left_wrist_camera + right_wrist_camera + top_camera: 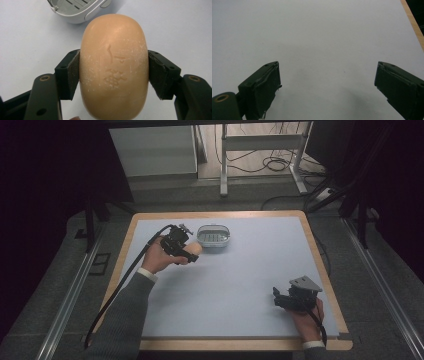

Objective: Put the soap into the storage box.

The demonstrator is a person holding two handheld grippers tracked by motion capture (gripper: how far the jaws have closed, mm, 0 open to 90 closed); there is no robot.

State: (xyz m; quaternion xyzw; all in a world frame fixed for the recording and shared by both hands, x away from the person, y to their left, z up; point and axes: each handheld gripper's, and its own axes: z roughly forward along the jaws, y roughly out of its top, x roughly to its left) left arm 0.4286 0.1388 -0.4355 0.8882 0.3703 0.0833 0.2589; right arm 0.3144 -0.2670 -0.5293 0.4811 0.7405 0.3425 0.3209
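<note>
1. Left claw [113,75] clenches the soap bar [113,67], held just beside the soap dish [214,237] near the bench's [250,280] far edge.
2. Right claw [327,82] gapes released near the front right corner; bare bench lies between.

Pale blue-grey desk [240,285] with a light wooden rim, set on dark grey floor [395,285]. Metal rails [65,305] along the floor on both sides of the desk; a small black frame-like item [100,264] beside the left rail. Beyond the far edge: a white panel [152,150], a pale metal stand [262,155] and loose black cables [272,164].
</note>
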